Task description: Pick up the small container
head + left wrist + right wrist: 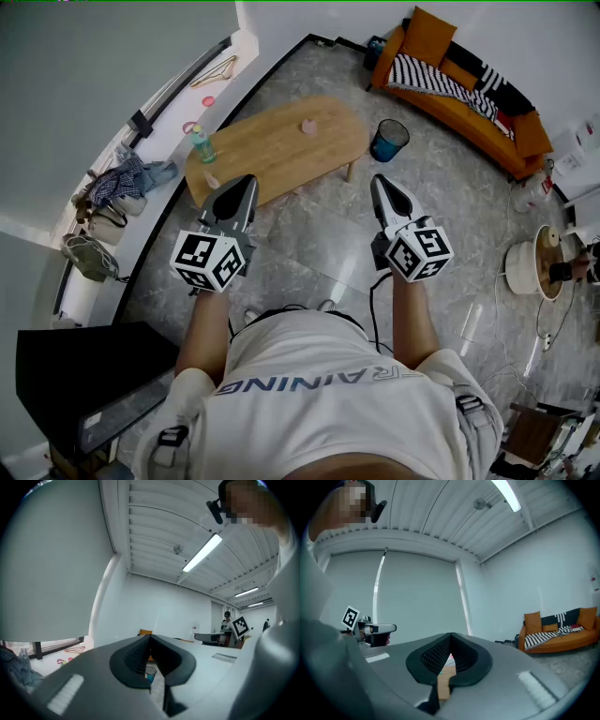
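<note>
near one wooden table [272, 142], left tongs [246, 182] and right tongs [380, 181] are closed, empty.

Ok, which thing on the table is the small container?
Find the oval wooden table on the grey floor. At its left end, by the window ledge, stands the small greenish container. It alone stands upright; the two pink items there lie low.
</note>
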Action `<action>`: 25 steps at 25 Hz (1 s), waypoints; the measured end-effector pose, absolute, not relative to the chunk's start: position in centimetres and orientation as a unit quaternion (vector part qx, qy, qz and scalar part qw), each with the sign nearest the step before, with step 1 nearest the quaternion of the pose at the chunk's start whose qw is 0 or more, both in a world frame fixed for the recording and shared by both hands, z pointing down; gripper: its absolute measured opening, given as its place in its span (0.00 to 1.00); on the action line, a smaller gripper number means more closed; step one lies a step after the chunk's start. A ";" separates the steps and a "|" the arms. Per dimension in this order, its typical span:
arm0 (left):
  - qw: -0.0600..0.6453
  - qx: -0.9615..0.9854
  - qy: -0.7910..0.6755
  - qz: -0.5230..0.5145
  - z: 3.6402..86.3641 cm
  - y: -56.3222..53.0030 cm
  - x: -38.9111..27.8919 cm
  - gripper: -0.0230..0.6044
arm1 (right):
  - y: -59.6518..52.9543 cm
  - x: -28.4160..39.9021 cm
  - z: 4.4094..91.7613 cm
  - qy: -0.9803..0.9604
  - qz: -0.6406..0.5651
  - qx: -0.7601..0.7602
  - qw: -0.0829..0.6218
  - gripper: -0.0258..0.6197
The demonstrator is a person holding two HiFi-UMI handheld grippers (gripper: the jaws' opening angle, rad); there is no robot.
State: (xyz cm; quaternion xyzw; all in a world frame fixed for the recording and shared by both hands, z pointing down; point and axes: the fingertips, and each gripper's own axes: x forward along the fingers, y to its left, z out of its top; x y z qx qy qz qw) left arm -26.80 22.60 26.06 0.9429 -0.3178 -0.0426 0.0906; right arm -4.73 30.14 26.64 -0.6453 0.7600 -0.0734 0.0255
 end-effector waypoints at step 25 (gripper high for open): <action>0.082 0.945 -0.316 -0.020 25.9 23.6 -21.5 0.04 | 31.6 0.5 26.6 0.760 -0.073 -0.643 0.065 0.06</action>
